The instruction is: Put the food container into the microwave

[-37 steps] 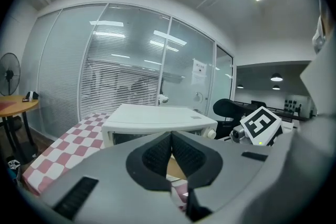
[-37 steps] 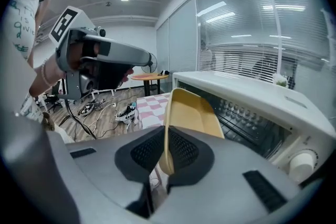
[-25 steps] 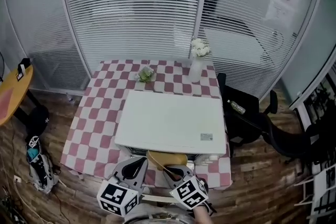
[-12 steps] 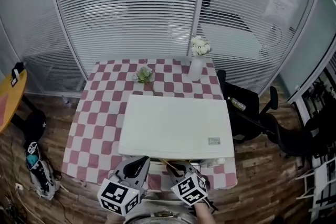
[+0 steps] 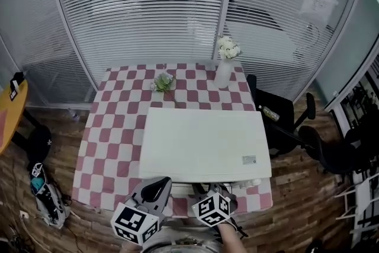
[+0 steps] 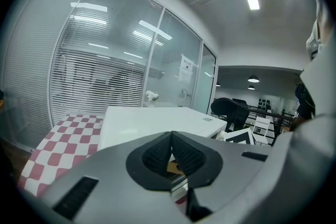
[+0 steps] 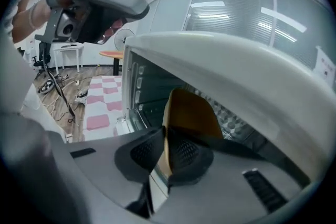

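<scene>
Yellow-brown food container (image 7: 190, 110), rim pinched edge-on in right gripper (image 7: 164, 150) jaws, sits at the mouth of the open microwave (image 7: 226, 68). Long axis points inward. Left gripper (image 6: 171, 150) jaws closed, empty, just beside. Cavity roof close above container, open room deeper in. Microwave stands on checked bench (image 5: 112, 121).

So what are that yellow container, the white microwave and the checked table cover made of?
The food container: probably thin plastic or pressed fibre, matte mustard with a thin rim. The microwave: painted metal or plastic, smooth satin white top. The table cover: likely cloth or vinyl, its checks hanging over the edge.
</scene>
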Demonstrator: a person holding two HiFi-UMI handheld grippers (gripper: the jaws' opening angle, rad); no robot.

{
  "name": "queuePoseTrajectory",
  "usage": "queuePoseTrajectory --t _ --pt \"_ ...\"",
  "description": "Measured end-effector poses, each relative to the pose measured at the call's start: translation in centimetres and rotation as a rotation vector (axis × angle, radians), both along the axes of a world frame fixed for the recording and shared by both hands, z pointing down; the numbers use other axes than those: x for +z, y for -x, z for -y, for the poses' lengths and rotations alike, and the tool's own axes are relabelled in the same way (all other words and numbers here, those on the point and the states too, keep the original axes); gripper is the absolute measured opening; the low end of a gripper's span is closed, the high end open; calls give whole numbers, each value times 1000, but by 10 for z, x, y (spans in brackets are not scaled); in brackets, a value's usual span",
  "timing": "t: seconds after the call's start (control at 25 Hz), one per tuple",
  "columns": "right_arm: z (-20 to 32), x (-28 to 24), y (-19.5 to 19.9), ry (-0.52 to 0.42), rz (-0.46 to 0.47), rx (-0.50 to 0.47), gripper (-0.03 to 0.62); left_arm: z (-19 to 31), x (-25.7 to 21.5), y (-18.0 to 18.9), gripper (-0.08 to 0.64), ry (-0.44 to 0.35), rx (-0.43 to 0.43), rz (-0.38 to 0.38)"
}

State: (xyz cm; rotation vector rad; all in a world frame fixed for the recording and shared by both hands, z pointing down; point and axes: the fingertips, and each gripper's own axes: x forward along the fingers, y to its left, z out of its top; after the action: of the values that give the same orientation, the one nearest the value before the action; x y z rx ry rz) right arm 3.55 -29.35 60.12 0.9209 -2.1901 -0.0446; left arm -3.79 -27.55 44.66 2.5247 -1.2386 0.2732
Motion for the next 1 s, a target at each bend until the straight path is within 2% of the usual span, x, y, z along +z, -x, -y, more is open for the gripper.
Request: queuePoseTrajectory --t 0.2,0.64,0.76,1.0 --pt "10 11 6 -51 -104 -5 15 -2 4 1 11 7 31 -17" --pt "20 32 12 -44 -178 28 21 -4 9 6 11 15 98 -35" --pt "22 31 14 -55 -175 42 30 -4 11 10 12 17 97 -40" --pt "18 15 19 -69 -99 67 83 -6 17 17 12 41 92 -58"
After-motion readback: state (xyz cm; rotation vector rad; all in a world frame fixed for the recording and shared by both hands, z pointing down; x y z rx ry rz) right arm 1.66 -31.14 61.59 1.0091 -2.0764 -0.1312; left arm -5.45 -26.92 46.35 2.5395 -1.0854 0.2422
